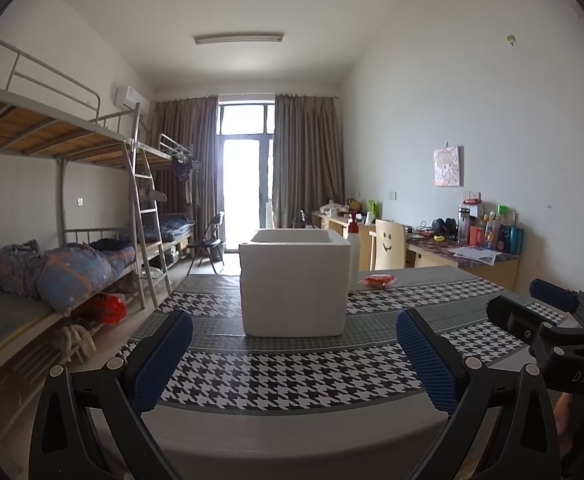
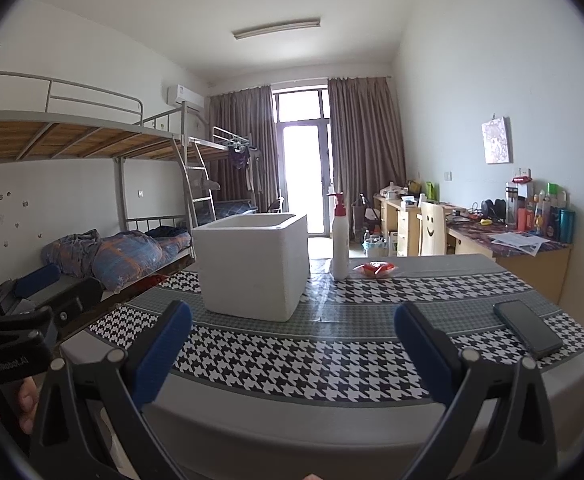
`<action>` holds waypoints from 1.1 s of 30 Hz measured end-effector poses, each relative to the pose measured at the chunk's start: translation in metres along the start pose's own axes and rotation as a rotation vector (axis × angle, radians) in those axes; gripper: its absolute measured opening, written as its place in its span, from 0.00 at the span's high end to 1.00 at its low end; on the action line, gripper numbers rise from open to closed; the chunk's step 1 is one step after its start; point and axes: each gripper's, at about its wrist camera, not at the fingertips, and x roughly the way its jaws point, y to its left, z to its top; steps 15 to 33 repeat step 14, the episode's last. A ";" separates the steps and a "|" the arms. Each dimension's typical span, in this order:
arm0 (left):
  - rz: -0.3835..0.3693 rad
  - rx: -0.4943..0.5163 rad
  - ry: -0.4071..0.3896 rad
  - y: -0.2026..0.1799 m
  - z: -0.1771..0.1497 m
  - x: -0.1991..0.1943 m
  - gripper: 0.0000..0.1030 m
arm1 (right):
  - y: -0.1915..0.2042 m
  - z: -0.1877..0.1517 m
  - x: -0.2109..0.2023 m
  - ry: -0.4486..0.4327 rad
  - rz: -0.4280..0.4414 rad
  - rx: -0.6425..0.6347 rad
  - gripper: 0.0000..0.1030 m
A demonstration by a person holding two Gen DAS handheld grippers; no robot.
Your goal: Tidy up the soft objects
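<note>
Houndstooth black-and-white cloth over the grey tabletop (image 1: 292, 432), seen from both wrist views. At nine o'clock in the left wrist view, bunk bed (image 1: 51, 136) with a rumpled blue-and-orange quilt (image 1: 71, 272) on the lower bunk. Low at six o'clock, left tool (image 1: 294, 356), blue-padded fingers (image 1: 163, 356) spread wide, nothing between them, hovering over the near edge of the tabletop. At twelve o'clock from that tool, white foam box (image 1: 295, 286), open-topped, standing upright on the cloth. Just behind the box's right corner, white bottle (image 1: 354, 258), mostly hidden there; plain in the right wrist view, upright with a red pump top. At one o'clock from the box, small red soft packet (image 1: 380, 281) lying flat on the tabletop, near the bottle and apart from the box. At three o'clock in the left wrist view, right tool seen from the side; in its own view, right tool (image 2: 292, 352) likewise spread wide and empty, fingers (image 2: 424, 352) above the cloth. In that view, box (image 2: 251, 268) at eleven o'clock, bottle (image 2: 340, 240) at twelve, packet (image 2: 376, 269) just right of the bottle, black phone (image 2: 528, 328) lying flat at two o'clock near the right edge.
</note>
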 end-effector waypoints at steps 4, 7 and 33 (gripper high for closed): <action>-0.002 0.002 0.000 0.000 0.000 -0.001 0.01 | 0.000 0.001 0.000 0.003 0.000 -0.003 0.01; -0.002 0.004 0.002 -0.001 0.000 -0.001 0.01 | -0.001 0.001 -0.001 0.002 -0.001 -0.001 0.01; -0.008 0.000 0.003 0.001 0.001 -0.001 0.01 | -0.002 0.001 0.000 0.005 -0.001 0.002 0.01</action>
